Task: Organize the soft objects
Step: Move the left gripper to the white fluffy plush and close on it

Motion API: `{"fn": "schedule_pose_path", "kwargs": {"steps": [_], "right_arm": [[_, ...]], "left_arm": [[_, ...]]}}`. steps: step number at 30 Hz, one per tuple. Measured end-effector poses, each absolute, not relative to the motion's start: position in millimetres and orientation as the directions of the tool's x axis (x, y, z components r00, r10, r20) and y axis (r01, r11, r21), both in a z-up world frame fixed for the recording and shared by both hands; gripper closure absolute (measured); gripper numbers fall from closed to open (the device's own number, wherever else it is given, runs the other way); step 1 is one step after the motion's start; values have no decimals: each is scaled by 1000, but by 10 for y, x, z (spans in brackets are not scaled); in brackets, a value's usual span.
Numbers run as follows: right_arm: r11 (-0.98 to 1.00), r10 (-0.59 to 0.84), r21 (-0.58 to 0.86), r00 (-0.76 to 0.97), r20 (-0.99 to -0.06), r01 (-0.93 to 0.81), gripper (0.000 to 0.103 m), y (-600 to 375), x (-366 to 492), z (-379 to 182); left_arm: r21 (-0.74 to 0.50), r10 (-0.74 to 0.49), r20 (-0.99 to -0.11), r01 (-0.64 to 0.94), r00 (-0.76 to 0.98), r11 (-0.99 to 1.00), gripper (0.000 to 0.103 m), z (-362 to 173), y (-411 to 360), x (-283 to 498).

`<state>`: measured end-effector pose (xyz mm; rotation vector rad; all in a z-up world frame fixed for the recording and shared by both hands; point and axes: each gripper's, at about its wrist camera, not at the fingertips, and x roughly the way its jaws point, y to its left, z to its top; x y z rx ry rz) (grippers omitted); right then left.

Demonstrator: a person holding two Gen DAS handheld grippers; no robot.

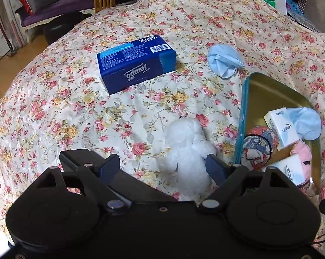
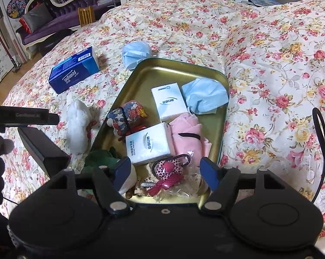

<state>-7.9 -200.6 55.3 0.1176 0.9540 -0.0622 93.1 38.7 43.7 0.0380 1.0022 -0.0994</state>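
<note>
Closest to me, my left tongs (image 1: pixel 162 168) stand wide apart with nothing gripped. The white fluffy toy (image 1: pixel 187 151) lies on the flowered bedspread (image 1: pixel 54 108) between the two tips, nearer the right-hand one, and I cannot tell whether that tip touches it.

My right tongs (image 2: pixel 165 172) hang over the near end of the gold tin tray (image 2: pixel 224 116), jaws parted about halfway and empty. Just under and between the tips lies a pink leopard-spotted charm (image 2: pixel 169 168) with a clip, on the tray floor. By the left tip sits a green soft thing (image 2: pixel 99 159) at the tray's near corner.

Further into the tray I see a white tissue pack (image 2: pixel 149 146) beside a pink face mask (image 2: pixel 188 133), then a red and blue patterned pouch (image 2: pixel 128 116), a second white tissue pack (image 2: pixel 169 101) and a pale blue face mask (image 2: pixel 205 97) at the far right side.

From the right view, the white toy sits outside the tray, just beside its left wall.

Beyond it on the bedspread lie a blue tissue box (image 1: pixel 136 62) and another crumpled blue face mask (image 1: pixel 224 60), just past the tray's far corner.
</note>
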Motion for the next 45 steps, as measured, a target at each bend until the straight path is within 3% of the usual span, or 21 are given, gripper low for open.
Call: {"fn": "schedule_pose_path", "kwargs": {"steps": [15,32,41,45], "right_arm": [[994,-44,17,527,-849,111,33,-1926,-23,392],[995,-51,2,506,-861,104,31,-1828,-14,288],[997,-21,21,506,-862,78,30,-1735,-1,274],[997,-16,21,508,-861,68,29,-1713,23,274]], "left_arm": [[48,-27,-832,120,554,992,20,305,317,851],[-63,-76,-823,41,563,997,20,237,633,951],[-44,-41,-832,8,553,999,20,197,693,991],[-71,-81,-846,40,527,997,20,141,636,1012]]}}
